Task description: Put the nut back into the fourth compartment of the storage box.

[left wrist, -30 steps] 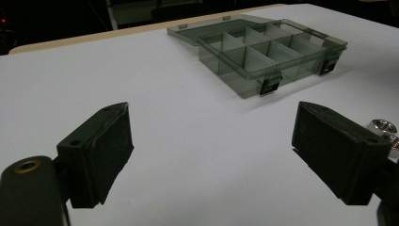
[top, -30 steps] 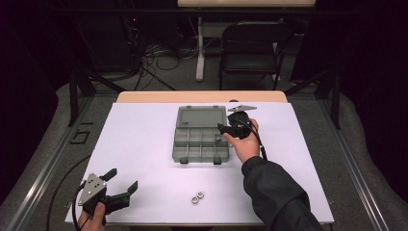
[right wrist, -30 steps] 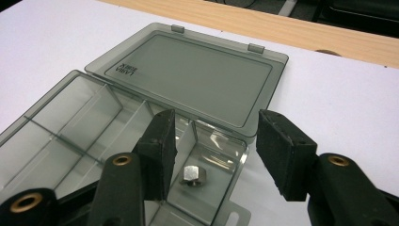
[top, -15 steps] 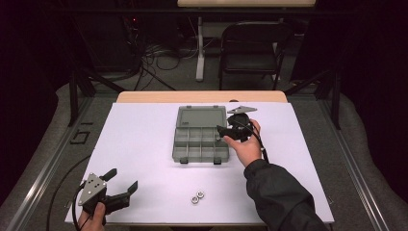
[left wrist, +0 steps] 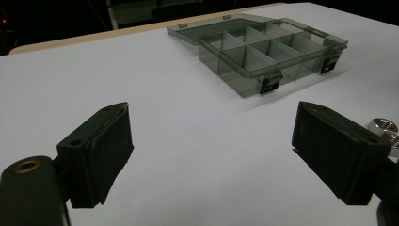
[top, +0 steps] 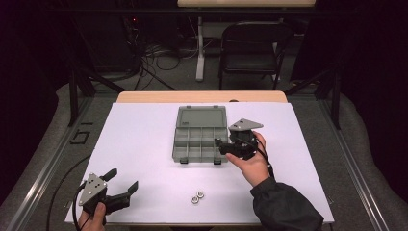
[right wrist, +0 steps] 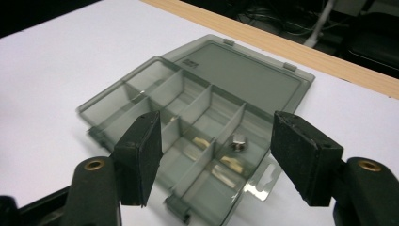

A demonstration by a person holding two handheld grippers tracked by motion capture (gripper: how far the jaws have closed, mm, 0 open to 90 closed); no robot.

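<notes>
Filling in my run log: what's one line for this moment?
left gripper: open, idle | right gripper: open over box | one nut in box | two nuts on table

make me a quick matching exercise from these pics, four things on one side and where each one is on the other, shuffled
Things:
1. translucent grey plastic compartment box
2. pair of silver metal nuts
3. single silver nut
4. black folding chair

Places:
A. on the floor beyond the table's far edge
B. inside a compartment of the box
C. on the white table surface, lid open flat toward the far edge
D. loose on the table near the person's edge, between the two grippers

Pairs: 1-C, 2-D, 3-B, 4-A
</notes>
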